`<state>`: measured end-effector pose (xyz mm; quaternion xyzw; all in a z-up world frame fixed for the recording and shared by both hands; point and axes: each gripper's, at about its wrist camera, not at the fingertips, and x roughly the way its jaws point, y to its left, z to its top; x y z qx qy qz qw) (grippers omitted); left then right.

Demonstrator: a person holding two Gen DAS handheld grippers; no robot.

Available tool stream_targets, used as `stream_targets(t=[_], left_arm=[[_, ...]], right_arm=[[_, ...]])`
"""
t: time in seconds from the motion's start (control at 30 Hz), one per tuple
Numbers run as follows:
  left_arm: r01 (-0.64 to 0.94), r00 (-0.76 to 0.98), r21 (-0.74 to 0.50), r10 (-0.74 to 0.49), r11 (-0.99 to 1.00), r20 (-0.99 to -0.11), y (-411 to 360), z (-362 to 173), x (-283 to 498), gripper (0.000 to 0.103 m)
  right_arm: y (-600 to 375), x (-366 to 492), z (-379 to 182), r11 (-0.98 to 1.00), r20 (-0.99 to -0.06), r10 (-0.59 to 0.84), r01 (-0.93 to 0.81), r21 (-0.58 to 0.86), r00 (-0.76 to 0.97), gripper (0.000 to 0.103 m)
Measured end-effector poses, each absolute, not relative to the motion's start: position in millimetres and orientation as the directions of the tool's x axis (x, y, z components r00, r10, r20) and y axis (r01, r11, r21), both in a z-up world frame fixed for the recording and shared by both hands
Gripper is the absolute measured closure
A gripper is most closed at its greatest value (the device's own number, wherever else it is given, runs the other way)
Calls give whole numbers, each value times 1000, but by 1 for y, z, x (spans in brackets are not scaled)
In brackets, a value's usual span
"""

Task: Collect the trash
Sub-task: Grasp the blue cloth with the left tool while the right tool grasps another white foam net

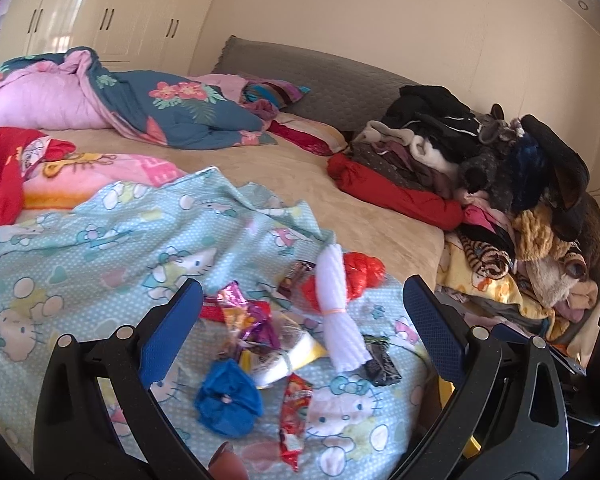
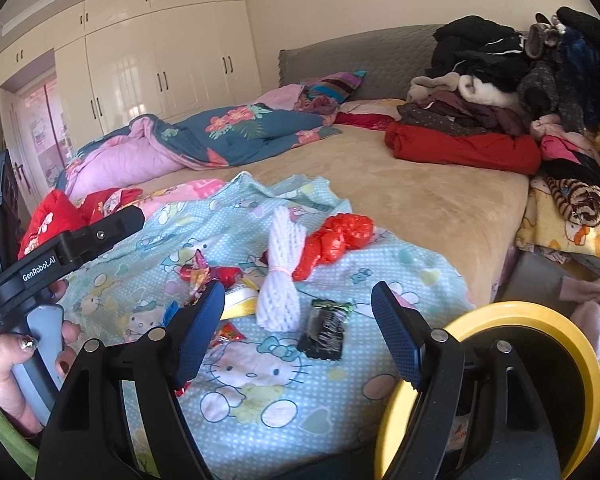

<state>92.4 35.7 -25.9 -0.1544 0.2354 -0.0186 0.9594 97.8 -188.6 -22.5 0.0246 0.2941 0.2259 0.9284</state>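
I see both tongs, left tongs (image 1: pixel 302 316) and right tongs (image 2: pixel 298 320), spread wide and empty. Nothing looks collected yet: the white foam net (image 2: pixel 278 276), red bag (image 2: pixel 336 240), black wrapper (image 2: pixel 326 330) and blue wad (image 1: pixel 228 396) lie mid-frame on the Hello Kitty sheet (image 2: pixel 260 392); the yellow-rimmed bin (image 2: pixel 540 320) waits lower right.

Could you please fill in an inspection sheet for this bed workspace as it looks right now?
Surface: bed with a cartoon sheet spread at the near corner.
Job's things: on the sheet, white foam net, red bag, black wrapper, blue bag, red wrapper; yellow-rimmed bin beside the bed.
Clutter: clothes pile, quilt.
Grippers: left gripper and right gripper open, empty.
Cables: nothing seen.
Surroundings: wardrobe, headboard.
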Motion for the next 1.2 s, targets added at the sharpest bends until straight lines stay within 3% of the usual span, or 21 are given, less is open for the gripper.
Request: stream_targets(t=[0.53,0.8,1.2], left_arm=[[-126,852,-334,-70,934,-518,89,-60,93,11],[-106,809,-349,-124,931,-575,96,-92,92,11],[-45,723,-411,-254,910,-642,84,-129,102,31]], right_arm=[[-141,128,-48,872,-596,458,-464,157,660,30],[-129,154,-70,871,-648,453,-458,176,612,34],[-115,185,-103,867,-722,440,-461,188,534,50]])
